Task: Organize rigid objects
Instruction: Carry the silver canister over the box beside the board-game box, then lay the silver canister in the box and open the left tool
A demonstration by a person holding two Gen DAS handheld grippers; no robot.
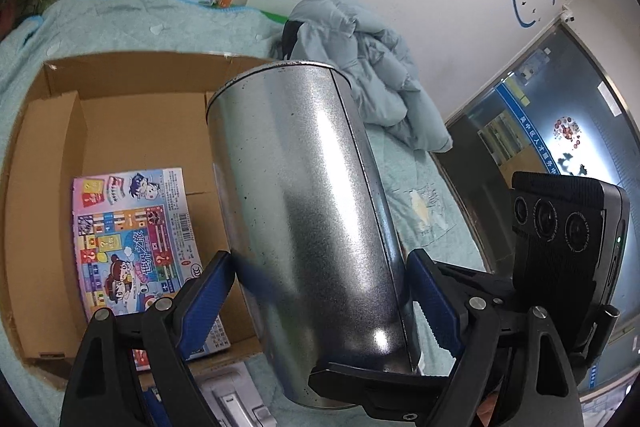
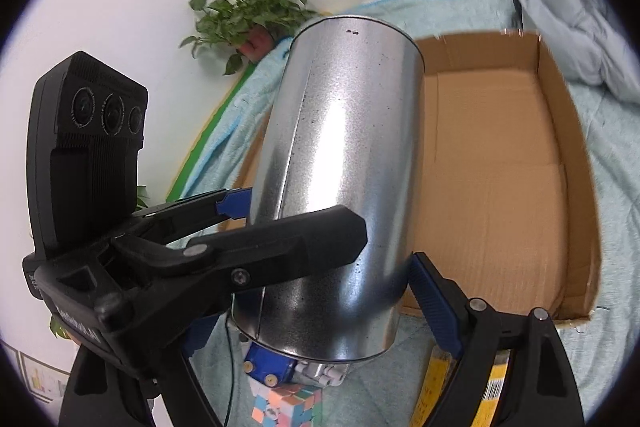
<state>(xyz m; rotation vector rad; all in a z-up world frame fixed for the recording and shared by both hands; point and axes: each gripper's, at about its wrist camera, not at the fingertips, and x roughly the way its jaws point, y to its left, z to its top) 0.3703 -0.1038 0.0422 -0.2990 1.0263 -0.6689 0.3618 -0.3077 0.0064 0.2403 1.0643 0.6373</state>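
While tilted over the cardboard box [image 1: 132, 131], metal can [image 1: 304, 195] pinched between both hand-held grippers [image 1: 320, 291] [image 2: 304, 267].

Left gripper [image 1: 320, 291], right gripper [image 2: 320, 291]: both clamped, angled downward.

Bright, even indoor light, strong fisheye bending.
Glare streaks the metal cylinder [image 2: 340, 163]; dark vignette rings both views; the plant [image 2: 248, 15] blurs slightly.

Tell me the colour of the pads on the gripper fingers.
Blue, ribbed pads on black fingers; clearest in the left wrist view.
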